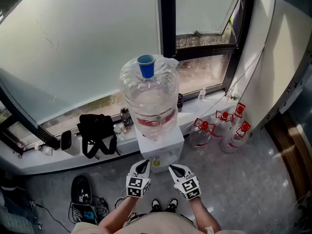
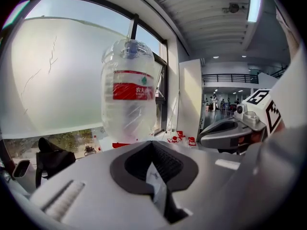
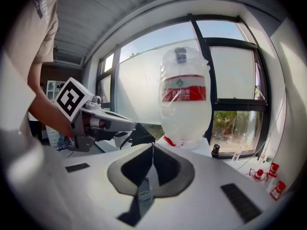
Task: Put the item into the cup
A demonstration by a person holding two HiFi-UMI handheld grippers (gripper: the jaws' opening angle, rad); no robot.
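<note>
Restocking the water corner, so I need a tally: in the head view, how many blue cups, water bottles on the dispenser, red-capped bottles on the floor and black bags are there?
Blue cup: 1
Bottle on dispenser: 1
Red-capped floor bottles: 4
Black bag: 1
Total: 7

Head view steeply down; both gripper views low, near, toward the shared water bottle (image 1: 148, 100)

Office-type building corner: water dispenser (image 1: 161, 153) beside large windows (image 1: 78, 43), spare water jugs (image 1: 235, 130), backpack (image 1: 96, 133) on sill.
</note>
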